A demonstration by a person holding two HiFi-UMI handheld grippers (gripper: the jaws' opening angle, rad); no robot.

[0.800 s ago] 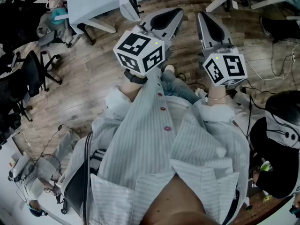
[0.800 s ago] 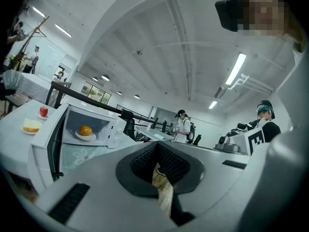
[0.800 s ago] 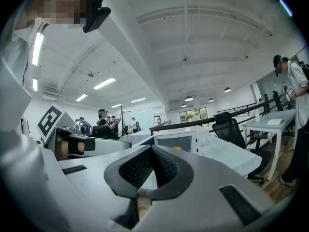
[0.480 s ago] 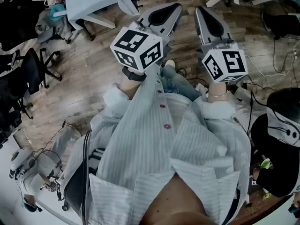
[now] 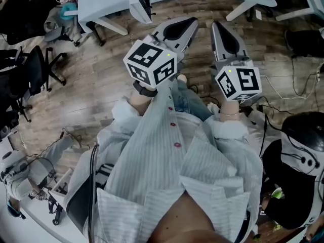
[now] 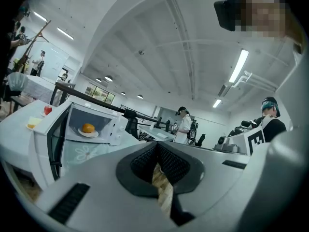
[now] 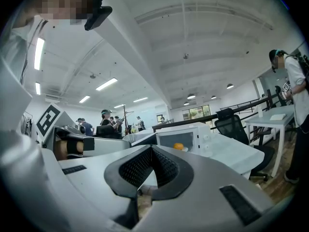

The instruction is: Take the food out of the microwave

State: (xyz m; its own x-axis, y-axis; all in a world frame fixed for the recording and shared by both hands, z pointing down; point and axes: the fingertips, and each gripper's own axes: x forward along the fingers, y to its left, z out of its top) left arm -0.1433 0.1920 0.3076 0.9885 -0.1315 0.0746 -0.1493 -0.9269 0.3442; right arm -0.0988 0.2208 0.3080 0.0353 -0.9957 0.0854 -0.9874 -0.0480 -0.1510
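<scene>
Jaws of left gripper (image 6: 157, 148) pressed together, nothing pinched between the ribbed pads (image 6: 144, 162); jaws of right gripper (image 7: 151, 150) likewise closed on nothing. In the head view, both held level and side by side, out in front of a striped shirt (image 5: 167, 176) and above a wooden floor (image 5: 96, 85).

Beyond the left jaws, up and to the left and well apart: microwave (image 6: 112, 129) with door (image 6: 49, 141) swung open, standing on a bench (image 6: 91, 154) under a pale flowered cloth. Inside the cavity — orange-coloured food (image 6: 88, 128) resting on a small white plate (image 6: 89, 134).

In the right gripper view, same food just above and to the right of the jaw tips, well apart from them, inside the open microwave.

Further out — other people (image 6: 183, 124), a desk (image 7: 270, 120), an office chair (image 7: 231, 125), ceiling strip lights (image 6: 240, 65).
</scene>
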